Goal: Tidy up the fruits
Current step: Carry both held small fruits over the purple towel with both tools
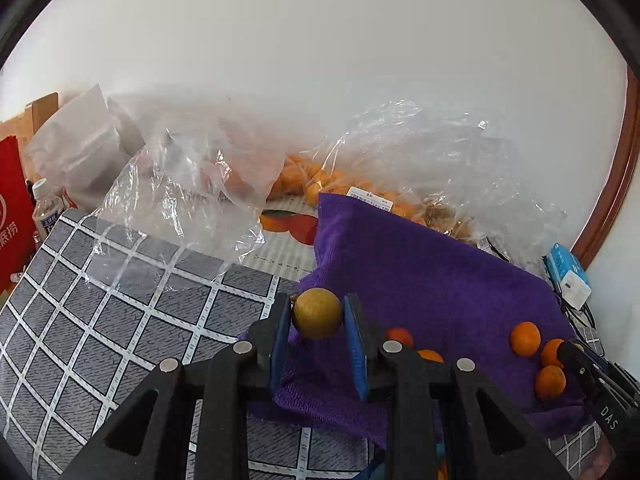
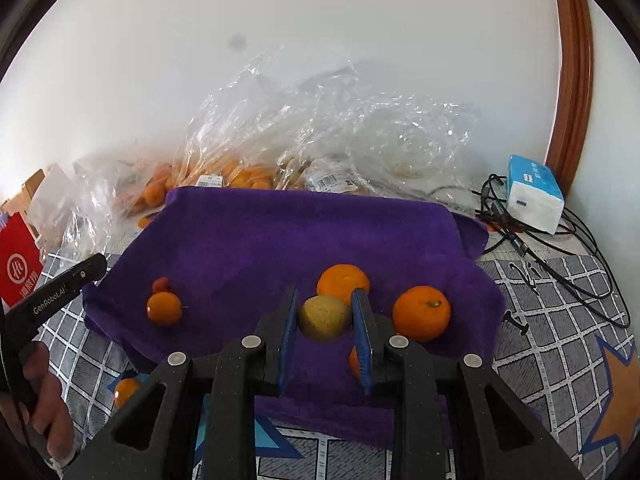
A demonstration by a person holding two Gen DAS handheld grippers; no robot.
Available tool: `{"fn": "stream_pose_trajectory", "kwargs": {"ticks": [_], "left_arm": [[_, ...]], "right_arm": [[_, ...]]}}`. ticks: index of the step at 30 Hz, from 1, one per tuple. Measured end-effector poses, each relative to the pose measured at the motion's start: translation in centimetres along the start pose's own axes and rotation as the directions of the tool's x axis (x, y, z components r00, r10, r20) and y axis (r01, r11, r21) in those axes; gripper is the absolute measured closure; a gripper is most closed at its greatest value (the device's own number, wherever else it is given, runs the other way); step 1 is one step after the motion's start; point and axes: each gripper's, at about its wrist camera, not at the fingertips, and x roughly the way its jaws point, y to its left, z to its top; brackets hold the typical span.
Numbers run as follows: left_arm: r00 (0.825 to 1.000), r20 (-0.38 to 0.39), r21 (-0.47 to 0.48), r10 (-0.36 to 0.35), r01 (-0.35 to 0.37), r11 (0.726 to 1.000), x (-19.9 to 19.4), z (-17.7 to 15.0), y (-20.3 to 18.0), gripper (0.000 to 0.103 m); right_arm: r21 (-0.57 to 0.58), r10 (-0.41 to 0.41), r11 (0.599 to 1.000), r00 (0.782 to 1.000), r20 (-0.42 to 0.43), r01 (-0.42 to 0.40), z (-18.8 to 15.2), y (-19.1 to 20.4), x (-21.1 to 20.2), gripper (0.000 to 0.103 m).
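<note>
Holding one yellow-green fruit (image 1: 317, 313) each, the left claw (image 1: 316, 320) and the right claw (image 2: 325, 318) pinch their second yellow-green fruit (image 2: 323, 317) tight above the purple towel (image 2: 280, 236). Next, I think, each fruit needs a spot away from the oranges (image 2: 421, 313).

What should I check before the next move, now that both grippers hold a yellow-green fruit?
1. Left gripper shut on its yellow-green fruit: ok.
2. Right gripper shut on its own yellow-green fruit: ok.
3. Both fruits centred between the pads: ok.
4. Orange fruits lying loose on the purple towel: ok.
5. Place for the yellow-green fruits: cannot tell.
6. Cables off the towel: ok.
</note>
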Motion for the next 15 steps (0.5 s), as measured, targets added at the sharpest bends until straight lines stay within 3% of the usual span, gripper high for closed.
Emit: {"fn": "stream_pose_trajectory", "kwargs": {"ticks": [9, 15], "left_arm": [[1.0, 0.009, 0.064, 0.011, -0.012, 0.998, 0.7, -0.9, -1.0, 0.077], [1.0, 0.004, 0.053, -0.001, 0.001, 0.999, 0.9, -0.9, -0.9, 0.077]], "right_arm": [[-0.024, 0.009, 1.0, 0.999, -0.043, -0.01, -1.3, 0.5, 2.0, 0.077], [-0.063, 0.001, 0.998, 0.997, -0.072, -0.006, -1.5, 1.1, 2.5, 0.077]]}}
